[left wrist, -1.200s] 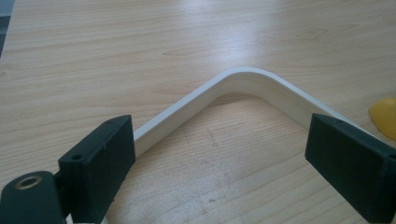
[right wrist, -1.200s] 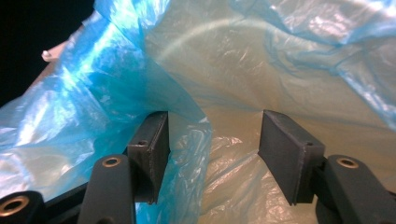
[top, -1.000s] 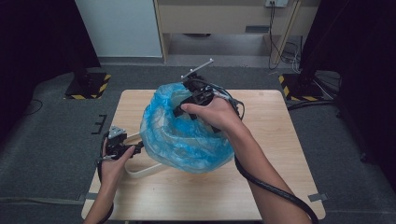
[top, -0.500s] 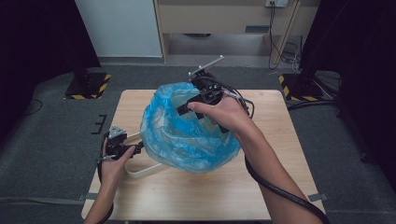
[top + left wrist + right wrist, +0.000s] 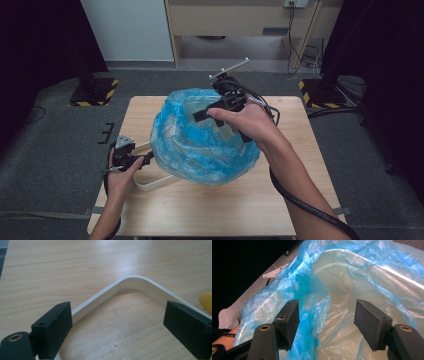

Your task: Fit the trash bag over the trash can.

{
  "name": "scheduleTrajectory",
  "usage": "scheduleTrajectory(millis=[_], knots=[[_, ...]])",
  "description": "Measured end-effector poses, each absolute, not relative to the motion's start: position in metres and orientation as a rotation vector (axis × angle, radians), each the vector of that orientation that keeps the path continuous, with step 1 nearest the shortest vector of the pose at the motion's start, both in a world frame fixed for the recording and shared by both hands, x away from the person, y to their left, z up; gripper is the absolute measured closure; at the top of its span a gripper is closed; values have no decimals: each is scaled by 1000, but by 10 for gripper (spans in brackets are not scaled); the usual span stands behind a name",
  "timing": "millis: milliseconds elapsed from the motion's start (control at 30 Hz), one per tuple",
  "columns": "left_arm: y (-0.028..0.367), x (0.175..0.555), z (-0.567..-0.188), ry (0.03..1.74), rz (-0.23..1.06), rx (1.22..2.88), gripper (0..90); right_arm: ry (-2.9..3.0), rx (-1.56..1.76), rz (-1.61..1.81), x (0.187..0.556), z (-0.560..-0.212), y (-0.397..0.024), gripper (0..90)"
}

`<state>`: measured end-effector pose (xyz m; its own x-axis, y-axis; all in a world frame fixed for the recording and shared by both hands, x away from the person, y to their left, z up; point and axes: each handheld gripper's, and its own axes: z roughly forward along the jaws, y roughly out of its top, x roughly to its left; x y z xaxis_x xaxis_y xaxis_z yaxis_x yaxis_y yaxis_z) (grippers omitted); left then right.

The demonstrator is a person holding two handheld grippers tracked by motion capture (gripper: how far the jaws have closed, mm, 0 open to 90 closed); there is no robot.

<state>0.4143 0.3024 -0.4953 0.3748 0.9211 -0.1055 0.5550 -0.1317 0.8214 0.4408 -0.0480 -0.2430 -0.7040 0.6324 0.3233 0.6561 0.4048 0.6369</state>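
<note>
**Blue bag over a white tub, right fingers parting at its rim**

High view: a thin blue plastic bag (image 5: 202,145) lines and drapes over a white tub (image 5: 150,181) near the middle of the wooden bench (image 5: 300,150). The right gripper (image 5: 216,114) hangs over the far rim of the bag. The left gripper (image 5: 137,159) sits low at the tub's near-left corner, beside the white edge that shows under the bag.

Left gripper view: the two black fingers (image 5: 53,327) stand wide apart. The tub's white rounded rim (image 5: 132,281) runs between them, against the left finger and clear of the right one; they do not clamp it. A bit of something yellow (image 5: 206,301) shows at the right edge.

Right gripper view: the fingers (image 5: 288,317) stand moderately wide and have just been opening. A fold of the bag (image 5: 317,315) lies between them, close beside the left finger, not pinched.
</note>
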Motion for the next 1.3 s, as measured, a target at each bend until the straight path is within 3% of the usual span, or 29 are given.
scheduleTrajectory(millis=[767, 1300], knots=[[305, 413, -495, 1293, 562, 1809, 78, -2548, -1189, -1326, 431, -232, -91, 366], [304, 413, -497, 1291, 558, 1812, 78, -2483, -1263, -1417, 433, -225, -140, 513]])
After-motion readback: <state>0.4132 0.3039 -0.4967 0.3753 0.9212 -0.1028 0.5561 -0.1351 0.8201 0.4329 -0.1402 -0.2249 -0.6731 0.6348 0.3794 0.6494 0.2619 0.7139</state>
